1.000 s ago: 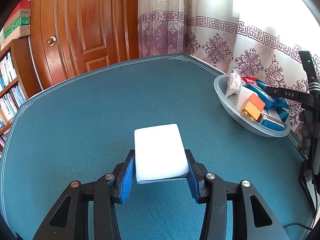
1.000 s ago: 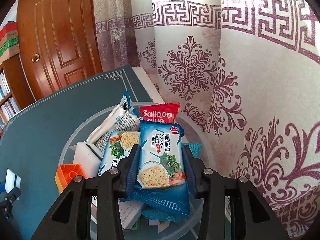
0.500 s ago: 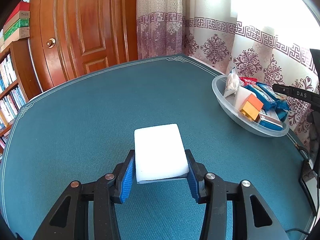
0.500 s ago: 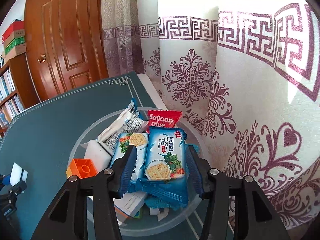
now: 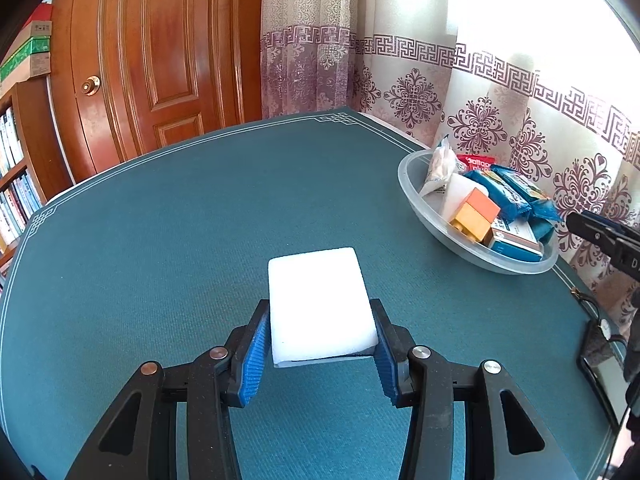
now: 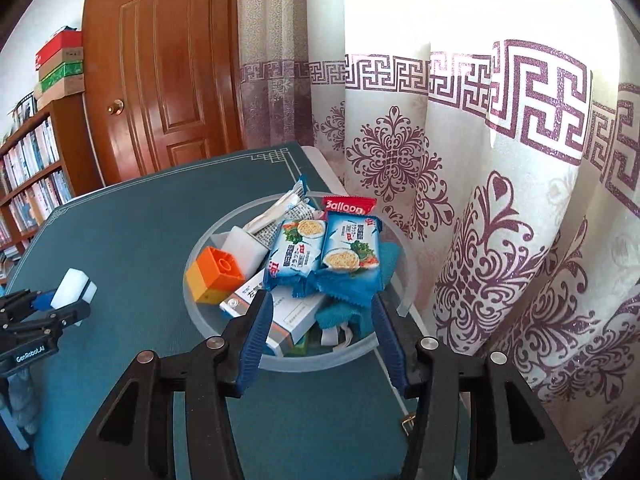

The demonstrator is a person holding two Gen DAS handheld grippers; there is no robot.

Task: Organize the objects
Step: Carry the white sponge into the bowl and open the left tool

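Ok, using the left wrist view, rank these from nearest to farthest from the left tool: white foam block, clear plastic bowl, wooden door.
1. White foam block: clamped in the left tool, centre.
2. Clear plastic bowl: on the green table, far right.
3. Wooden door: beyond the table's far edge, upper left.

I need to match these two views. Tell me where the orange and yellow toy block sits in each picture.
Left wrist: the orange and yellow toy block lies at right of centre, in the clear bowl, near its front rim.
Right wrist: the block lies left of centre, at the bowl's left edge.
Shared landmark: the wooden door.
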